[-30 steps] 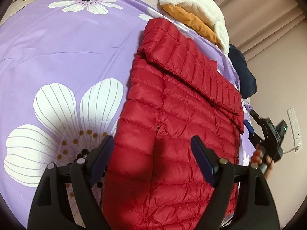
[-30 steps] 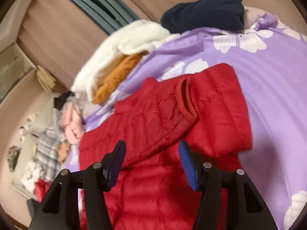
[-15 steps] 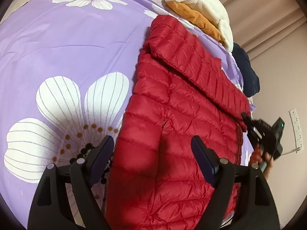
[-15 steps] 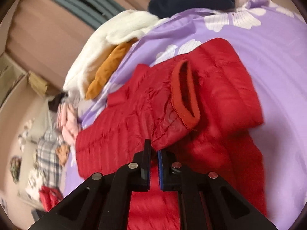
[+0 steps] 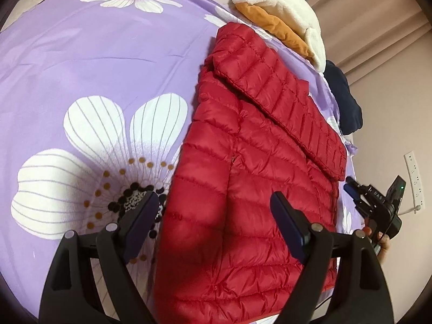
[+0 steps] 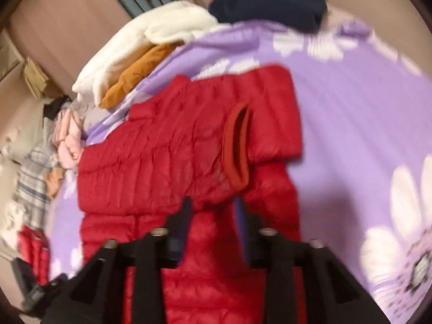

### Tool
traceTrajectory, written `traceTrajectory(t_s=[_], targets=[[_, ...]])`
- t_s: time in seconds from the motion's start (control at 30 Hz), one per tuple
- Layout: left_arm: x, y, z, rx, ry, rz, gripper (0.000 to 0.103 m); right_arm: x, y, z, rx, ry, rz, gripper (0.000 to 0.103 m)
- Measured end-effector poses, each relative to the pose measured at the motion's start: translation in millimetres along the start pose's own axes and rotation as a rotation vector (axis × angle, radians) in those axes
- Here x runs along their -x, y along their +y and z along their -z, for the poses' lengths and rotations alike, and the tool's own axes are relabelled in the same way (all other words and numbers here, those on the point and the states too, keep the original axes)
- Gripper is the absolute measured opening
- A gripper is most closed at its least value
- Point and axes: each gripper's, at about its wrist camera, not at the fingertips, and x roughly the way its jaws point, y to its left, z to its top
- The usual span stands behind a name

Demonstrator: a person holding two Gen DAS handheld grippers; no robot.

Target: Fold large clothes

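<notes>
folding so far: one sleeve [image 6: 189, 145] lies across the jacket [image 5: 243, 189]; i judge the hem fold is left.
jacket: red, puffy, quilted, cuff [image 6: 237, 151] gaping, flat on the purple flowered bed [image 5: 94, 54].
my left claw [image 5: 213, 218]: wide open, empty, above the hem.
my right claw [image 6: 213, 216]: blurred, parted a little, nothing gripped as far as i see.
</notes>
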Motion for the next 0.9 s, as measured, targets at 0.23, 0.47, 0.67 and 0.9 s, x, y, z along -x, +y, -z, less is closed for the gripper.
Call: traceTrajectory(t_s=[0.23, 0.47, 0.67, 0.9], targets=[[-7.9, -0.2, -0.3, 0.005, 0.024, 0.006, 0.085, -0.7, 20.7, -6.2, 0.142, -0.155, -0.015, 0.037], [-13.1, -8.1, 1.3, -0.001, 0.041, 0.021, 0.085, -85.4, 28.0, -23.7, 0.258, -0.004, 0.13, 0.037], [-5.7, 0.7, 6.8, 0.021, 0.04, 0.045, 0.085, -58.6, 26.7, -21.6, 0.232, 0.005, 0.069, 0.037], [5.4, 16.4, 20.0, 0.102, 0.044, 0.144, 0.085, 13.9, -28.2, 15.8, 0.094, 0.012, -0.035, 0.051]])
